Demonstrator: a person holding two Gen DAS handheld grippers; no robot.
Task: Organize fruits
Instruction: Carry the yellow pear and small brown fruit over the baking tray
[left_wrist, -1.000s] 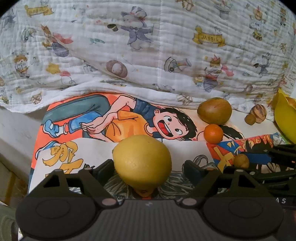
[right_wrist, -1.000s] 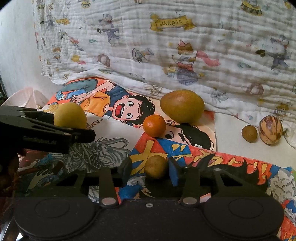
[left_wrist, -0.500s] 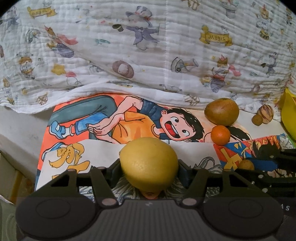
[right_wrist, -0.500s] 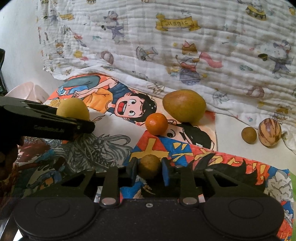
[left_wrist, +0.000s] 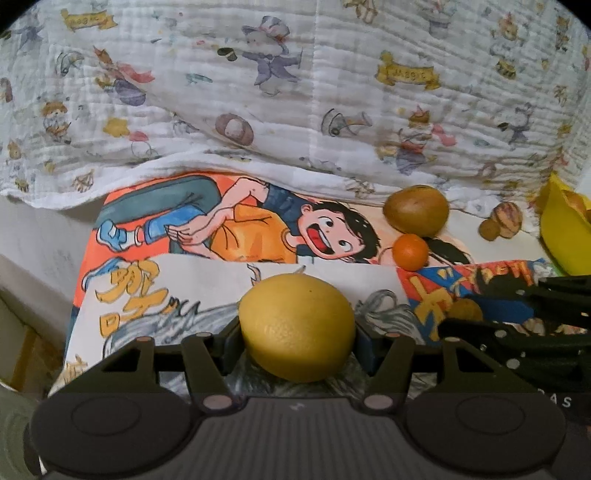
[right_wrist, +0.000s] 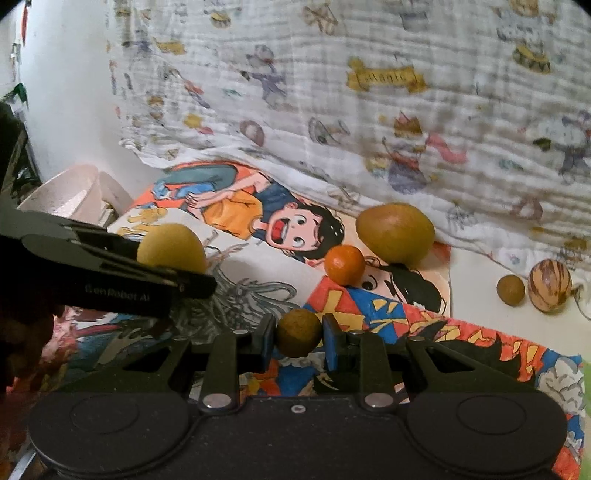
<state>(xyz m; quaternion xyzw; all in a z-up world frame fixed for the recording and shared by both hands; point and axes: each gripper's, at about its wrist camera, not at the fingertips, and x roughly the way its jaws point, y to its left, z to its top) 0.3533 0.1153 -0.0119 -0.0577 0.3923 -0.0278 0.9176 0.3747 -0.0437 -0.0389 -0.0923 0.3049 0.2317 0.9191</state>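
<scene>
the left tongs (left_wrist: 297, 334) clamp a yellow lemon (left_wrist: 296, 328) over the cartoon poster (left_wrist: 229, 273); the right tongs (right_wrist: 298, 338) grip a small brown fruit (right_wrist: 298, 332). beyond sit a tangerine (right_wrist: 344, 265), then what looks like a mango (right_wrist: 395, 233) against the printed blanket (right_wrist: 369, 110).

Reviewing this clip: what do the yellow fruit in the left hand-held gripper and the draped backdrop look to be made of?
Yellow fruit: looks like real citrus, with a matte, finely dimpled peel; plastic can't be ruled out.
Backdrop: soft crinkled cotton-like cloth, ribbed weave, printed cartoon figures, folds hanging loosely.
</scene>
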